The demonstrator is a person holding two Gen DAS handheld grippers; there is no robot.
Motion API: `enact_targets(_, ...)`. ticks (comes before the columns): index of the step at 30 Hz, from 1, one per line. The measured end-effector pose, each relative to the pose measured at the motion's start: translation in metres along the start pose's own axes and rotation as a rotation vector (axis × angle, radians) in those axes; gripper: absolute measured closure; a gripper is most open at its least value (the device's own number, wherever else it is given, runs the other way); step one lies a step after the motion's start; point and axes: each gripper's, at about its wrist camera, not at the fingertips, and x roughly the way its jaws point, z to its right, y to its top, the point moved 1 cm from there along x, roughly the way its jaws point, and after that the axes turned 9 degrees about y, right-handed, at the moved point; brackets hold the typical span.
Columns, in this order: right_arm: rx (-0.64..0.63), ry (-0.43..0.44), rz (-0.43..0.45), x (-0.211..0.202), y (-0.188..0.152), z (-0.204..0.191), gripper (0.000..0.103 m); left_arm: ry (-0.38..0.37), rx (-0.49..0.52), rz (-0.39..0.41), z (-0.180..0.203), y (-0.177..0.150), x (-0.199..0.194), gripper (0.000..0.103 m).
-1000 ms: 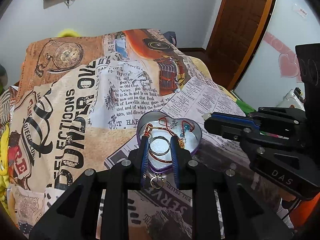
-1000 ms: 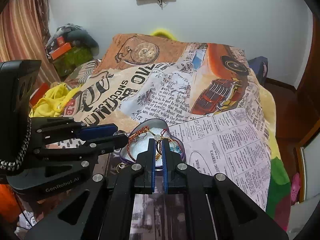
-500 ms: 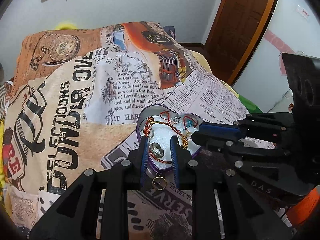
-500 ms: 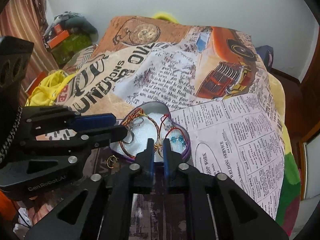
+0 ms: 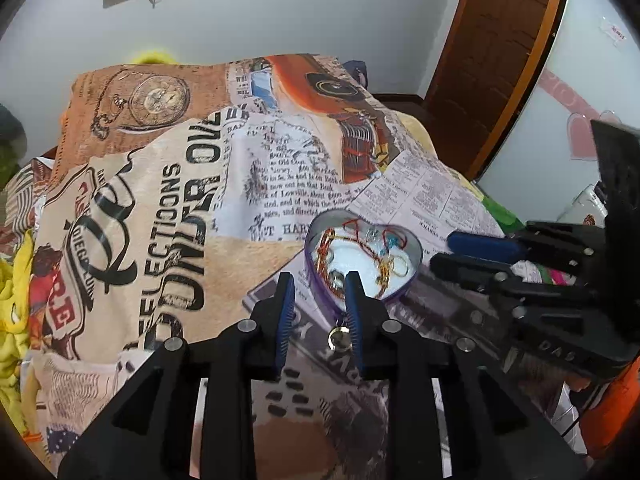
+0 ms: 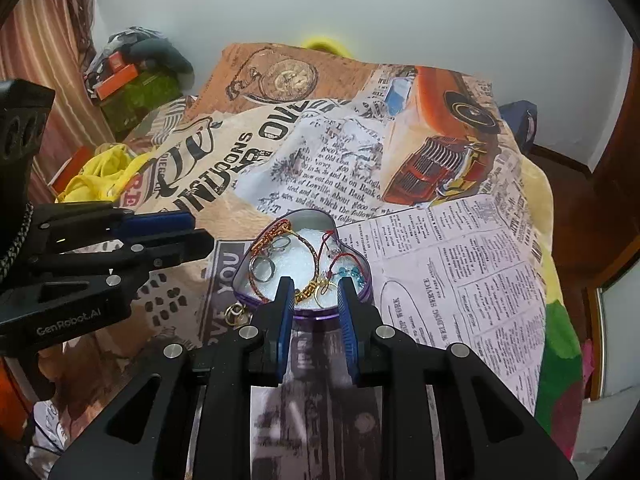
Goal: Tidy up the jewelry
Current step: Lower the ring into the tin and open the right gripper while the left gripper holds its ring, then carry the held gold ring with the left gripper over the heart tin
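From the left wrist view, the left gripper (image 5: 318, 286) has its jaws apart, holding nothing; its right blue pad sits over the near edge of the heart-shaped tin (image 5: 412, 258), which rests on the bed's printed blanket (image 5: 160, 220); inside the tin, on a white lining, lie a red-and-gold braided bracelet (image 5: 324, 252), a thin gold ring (image 5: 400, 266) and red cords with blue beads, tangled so that the pieces are hard to separate by eye; a small gold earring (image 5: 339, 338) lies on the blanket outside the tin, just beside the tin's near point and between the left fingers; the right gripper (image 5: 440, 252) reaches in from the right, its tips close to the tin's right lobe, and from this side its gap cannot be judged.

From the right wrist view, the right gripper (image 6: 314, 294) has its jaws spread and empty, both tips over the near rim of the heart-shaped tin (image 6: 362, 280); between them show a gold chain piece (image 6: 308, 290) and the thin gold ring (image 6: 322, 294); a silver ring (image 6: 263, 270) and the braided bracelet (image 6: 270, 236) lie toward the tin's left side; the gold earring (image 6: 234, 314) sits on the blanket (image 6: 460, 280) just left of the tin; the left gripper (image 6: 198, 236) enters from the left, tips near the tin but apart from it.
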Motion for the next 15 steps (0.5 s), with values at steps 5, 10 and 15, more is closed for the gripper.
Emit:
enact_targets(5,0.007,-0.016,0.018,-0.011,-0.005,-0.002,0.065,0.01,0.026,-0.045,0.005,-0.015,0.004,0.078)
enact_targets(10,0.005,-0.022,0.007,-0.012,-0.01,-0.003,0.065,-0.006,0.051,-0.116,0.014,-0.029,0.02,0.078)
enact_targets(15,0.015,-0.016,-0.006,-0.008,-0.014,-0.001,0.065,-0.006,0.085,-0.16,0.026,-0.037,0.038,0.078)
